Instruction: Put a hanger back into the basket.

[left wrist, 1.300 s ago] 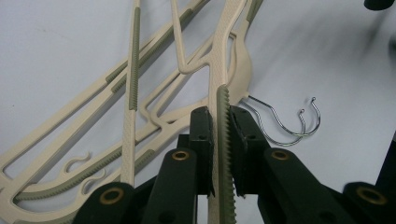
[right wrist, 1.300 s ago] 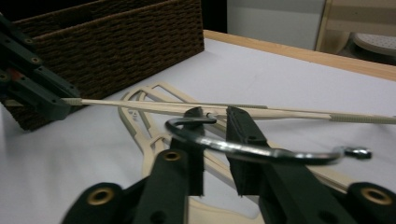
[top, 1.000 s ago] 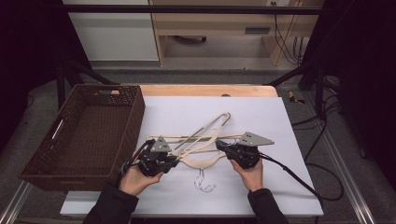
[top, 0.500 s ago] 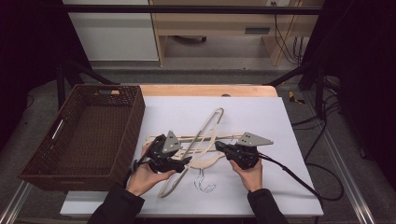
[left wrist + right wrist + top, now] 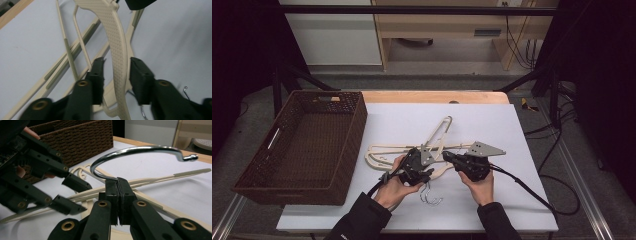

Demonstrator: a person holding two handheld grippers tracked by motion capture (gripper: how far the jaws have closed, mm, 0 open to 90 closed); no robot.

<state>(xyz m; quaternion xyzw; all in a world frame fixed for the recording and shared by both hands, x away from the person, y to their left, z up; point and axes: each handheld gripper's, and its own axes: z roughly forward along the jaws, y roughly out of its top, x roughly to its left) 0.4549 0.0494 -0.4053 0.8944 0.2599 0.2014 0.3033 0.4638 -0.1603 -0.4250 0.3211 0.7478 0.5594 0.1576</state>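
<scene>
Several cream plastic hangers (image 5: 388, 149) lie crossed on the white table top (image 5: 492, 125), one arm (image 5: 443, 127) pointing away from me. My left gripper (image 5: 115, 75) straddles a textured hanger arm (image 5: 117, 50). Its jaws have just been closing, and a gap still shows beside the left pad (image 5: 98, 72). In the high view the left gripper (image 5: 431, 171) sits just left of my right gripper (image 5: 448, 157). The right gripper (image 5: 116, 185) is shut on the base of a hanger's metal hook (image 5: 135, 150), which arches above its jaws.
A dark wicker basket (image 5: 356, 131) stands at the table's left. Loose metal hooks (image 5: 430, 196) lie near the front between the hands. A cable (image 5: 532, 192) trails right from the right gripper. A wooden strip (image 5: 437, 96) runs along the table's far edge.
The left hand has moved right, close up to the right gripper, and its jaws now straddle a hanger arm. The long tilted hanger has swung. The right hand has kept still.
</scene>
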